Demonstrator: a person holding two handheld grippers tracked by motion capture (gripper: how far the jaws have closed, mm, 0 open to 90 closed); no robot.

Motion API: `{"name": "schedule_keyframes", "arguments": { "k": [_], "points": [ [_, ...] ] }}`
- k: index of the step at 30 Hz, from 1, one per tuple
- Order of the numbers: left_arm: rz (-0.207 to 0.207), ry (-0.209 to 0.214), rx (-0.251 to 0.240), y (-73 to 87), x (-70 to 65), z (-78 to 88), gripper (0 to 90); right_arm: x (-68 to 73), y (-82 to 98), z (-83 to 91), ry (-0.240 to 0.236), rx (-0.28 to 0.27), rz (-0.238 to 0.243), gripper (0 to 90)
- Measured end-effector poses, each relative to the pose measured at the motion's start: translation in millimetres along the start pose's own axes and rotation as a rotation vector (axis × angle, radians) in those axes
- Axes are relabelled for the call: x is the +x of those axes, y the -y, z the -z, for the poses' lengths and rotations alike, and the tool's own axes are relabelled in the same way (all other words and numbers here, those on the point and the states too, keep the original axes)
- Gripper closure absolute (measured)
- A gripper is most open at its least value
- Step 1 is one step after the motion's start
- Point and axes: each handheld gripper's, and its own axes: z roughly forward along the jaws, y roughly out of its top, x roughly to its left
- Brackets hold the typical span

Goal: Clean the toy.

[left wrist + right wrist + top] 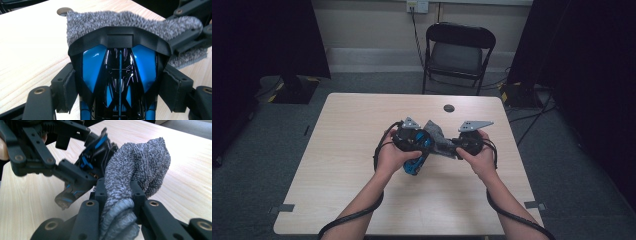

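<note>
the left gripper (413, 142) clamps a blue and black toy car (119, 75) across its flanks, jaws standing wide with the pads (68, 87) pressed on either side of the body. the right gripper (458, 146) is nipped down narrow on a bunched grey towel (135, 167), which it holds against the car's front edge.

both things hang above the middle of the table (352, 150), between the 2 hands; the left hand (394, 155) sits at 9 o'clock of the towel, the right hand (479, 155) at 3 o'clock.

handling, as i judge it: the car is a rigid, glossy plastic shell, light, and slick where the blue panels shine, so a grip across the flat matte sides looks safer than one on the curved top. thin trim could snap under a hard squeeze. the towel is soft, fluffy and limp; it folds wherever it is pinched, so a thick bunch gives the firmest hold.

in the high view the car's long axis runs from about 1 o'clock down to 7 o'clock, 1 end dipping toward the person. which end is the nose i cannot tell. the towel trails from 10 toward 4 o'clock.
</note>
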Motion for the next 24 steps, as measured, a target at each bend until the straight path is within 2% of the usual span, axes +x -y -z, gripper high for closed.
{"name": "schedule_keyframes", "arguments": {
  "k": [12,17,24],
  "points": [
    [-0.005,-0.005,0.009,-5.4,1.5,0.4,25.5,2.2,5.4,-5.6,-0.016,-0.002,-0.008,74.1],
    [-0.001,-0.012,0.006,-7.1,1.2,-0.8,25.5,2.3,7.5,-6.6,-0.012,-0.007,-0.021,74.1],
    [0.002,-0.017,0.013,-9.0,1.1,-1.8,25.5,3.3,8.2,-8.0,-0.007,0.008,-0.013,74.1]
  ]
}}
